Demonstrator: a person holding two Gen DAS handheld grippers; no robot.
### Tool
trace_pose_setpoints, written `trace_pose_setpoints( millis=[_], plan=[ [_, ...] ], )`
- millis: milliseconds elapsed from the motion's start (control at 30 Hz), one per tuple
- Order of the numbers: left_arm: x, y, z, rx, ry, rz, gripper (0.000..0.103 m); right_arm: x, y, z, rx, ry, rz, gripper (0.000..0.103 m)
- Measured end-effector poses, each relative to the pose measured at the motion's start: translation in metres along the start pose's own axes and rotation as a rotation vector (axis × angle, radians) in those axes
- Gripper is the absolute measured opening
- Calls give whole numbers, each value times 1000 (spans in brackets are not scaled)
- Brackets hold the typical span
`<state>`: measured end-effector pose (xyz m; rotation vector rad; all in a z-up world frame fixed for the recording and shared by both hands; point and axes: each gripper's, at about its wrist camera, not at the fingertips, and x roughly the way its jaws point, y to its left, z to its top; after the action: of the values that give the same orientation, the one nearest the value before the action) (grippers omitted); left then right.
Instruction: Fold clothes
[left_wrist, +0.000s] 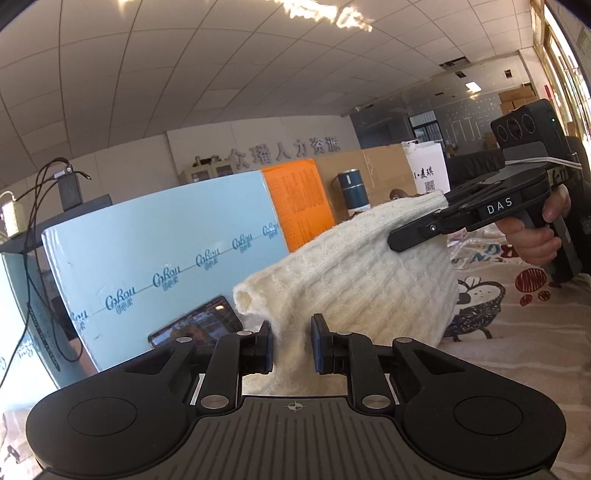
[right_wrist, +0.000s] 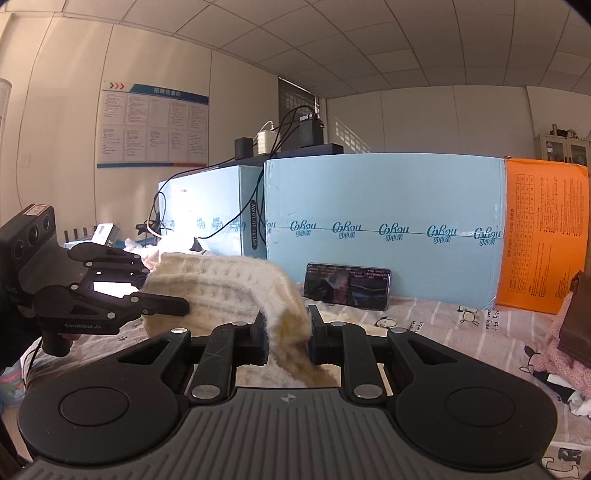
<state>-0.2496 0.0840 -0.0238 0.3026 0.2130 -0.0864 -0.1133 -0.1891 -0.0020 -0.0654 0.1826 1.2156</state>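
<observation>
Left gripper (left_wrist: 291, 345) and right gripper (right_wrist: 286, 338): I am pinching both onto the cream sweater (left_wrist: 354, 266), its length stretching between them.

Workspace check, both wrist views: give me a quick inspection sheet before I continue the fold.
Surface: bed sheet with cartoon print, largely bare in front.
Job's things: cream knit sweater, lifted off the sheet, stretched between both grippers.
Clutter: phone with lit screen propped against the blue box; pink knit garment and a brown object at the right edge.
Grippers: left gripper and right gripper each shut on sweater fabric.
Cables: black cables hang from the devices on top of the boxes, away from the sweater.
Surroundings: orange box, wall notice board, tiled ceiling.
</observation>
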Motion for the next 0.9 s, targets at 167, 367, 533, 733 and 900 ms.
trace_pose_setpoints(
  millis=[167,367,533,733,900],
  plan=[
    [52,34,3,-138,36,6,18,45,-24,16,54,9,-59,17],
    [104,57,-4,-295,103,40,18,90,-57,24,203,64,-158,17],
    [130,61,-12,-364,151,62,22,117,-86,0,360,134,-251,17],
    [112,100,-26,-641,134,103,65,122,-102,-25,407,166,-218,19],
    [75,127,-39,-992,107,168,77,116,-102,-27,425,143,-232,25]
  ],
)
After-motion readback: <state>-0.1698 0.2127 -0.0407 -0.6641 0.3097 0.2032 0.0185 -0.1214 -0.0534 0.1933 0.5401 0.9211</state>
